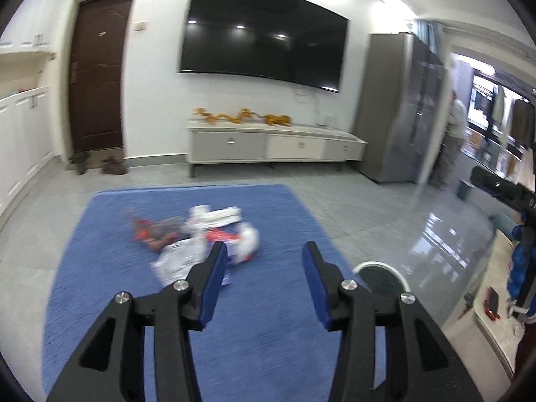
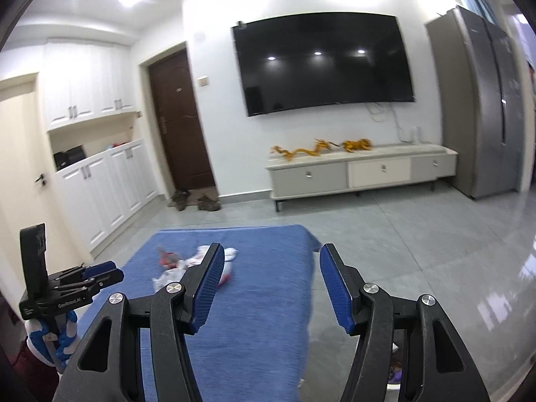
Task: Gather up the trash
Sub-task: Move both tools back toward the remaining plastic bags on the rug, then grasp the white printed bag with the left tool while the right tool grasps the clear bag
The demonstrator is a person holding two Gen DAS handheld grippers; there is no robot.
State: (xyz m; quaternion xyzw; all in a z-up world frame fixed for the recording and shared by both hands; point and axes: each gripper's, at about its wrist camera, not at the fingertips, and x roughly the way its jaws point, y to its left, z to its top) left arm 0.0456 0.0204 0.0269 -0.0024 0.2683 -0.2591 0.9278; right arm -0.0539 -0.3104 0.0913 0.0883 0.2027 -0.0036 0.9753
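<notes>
A pile of trash (image 1: 197, 238), white, red and clear wrappers, lies on a blue mat (image 1: 261, 318). My left gripper (image 1: 264, 251) is open and empty above the mat, just right of and nearer than the pile. A white-rimmed bin (image 1: 380, 276) stands right of the mat beside its right finger. In the right wrist view the pile (image 2: 191, 263) lies on the mat (image 2: 261, 318) ahead left of my right gripper (image 2: 272, 255), which is open and empty. The left gripper (image 2: 100, 273) shows at far left, held by a blue-and-white gloved hand.
A low TV cabinet (image 1: 274, 147) with gold dragon ornaments stands against the far wall under a large TV (image 1: 264, 33). A grey fridge (image 1: 398, 107) is at right, a brown door (image 1: 97, 70) and shoes at left. White cabinets (image 2: 100, 187) line the left wall. A person (image 1: 455, 124) stands far right.
</notes>
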